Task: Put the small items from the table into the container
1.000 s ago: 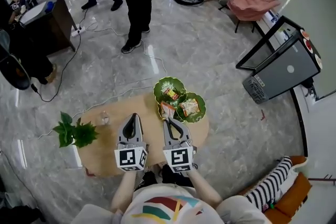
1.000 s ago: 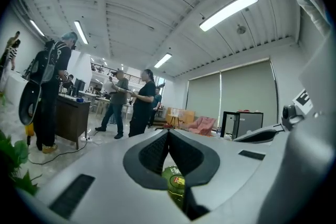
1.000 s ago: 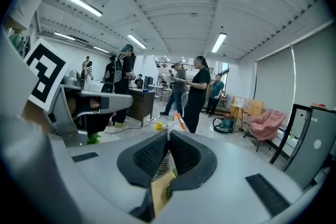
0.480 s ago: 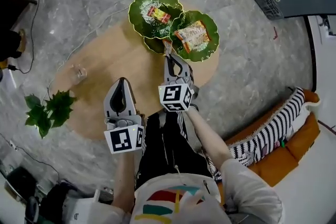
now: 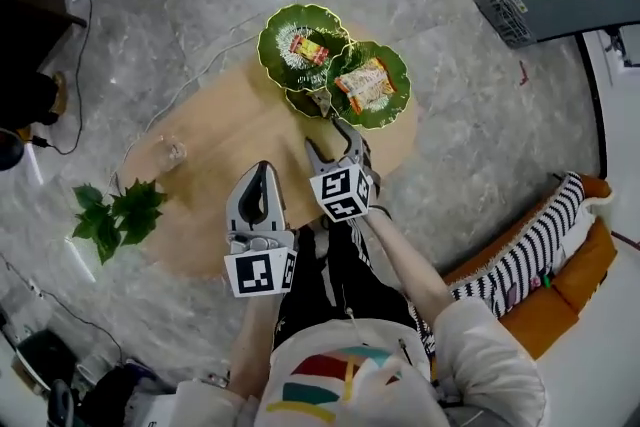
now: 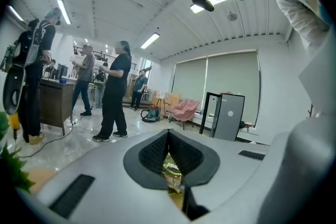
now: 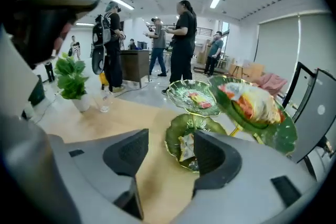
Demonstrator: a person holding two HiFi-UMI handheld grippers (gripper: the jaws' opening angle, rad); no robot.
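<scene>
Wooden table (image 5: 225, 130); green leaf dishes (image 5: 283, 65), snack packets (image 5: 366, 85) inside

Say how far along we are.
Done: a packet lies in each of three leaf dishes. In hand: nothing; right hand-held gripper has jaws opening near the lowest packet, left hand-held gripper shut, empty. Left: no loose packets visible on the table, only glass and plant.

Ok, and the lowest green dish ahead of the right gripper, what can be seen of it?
The lowest green dish is leaf-shaped, glossy and gold-rimmed, glass-like, low over the wooden table beneath two larger matching dishes. One crinkled snack packet lies in it. The right gripper, jaws opening, points at it, not gripping the packet.
</scene>
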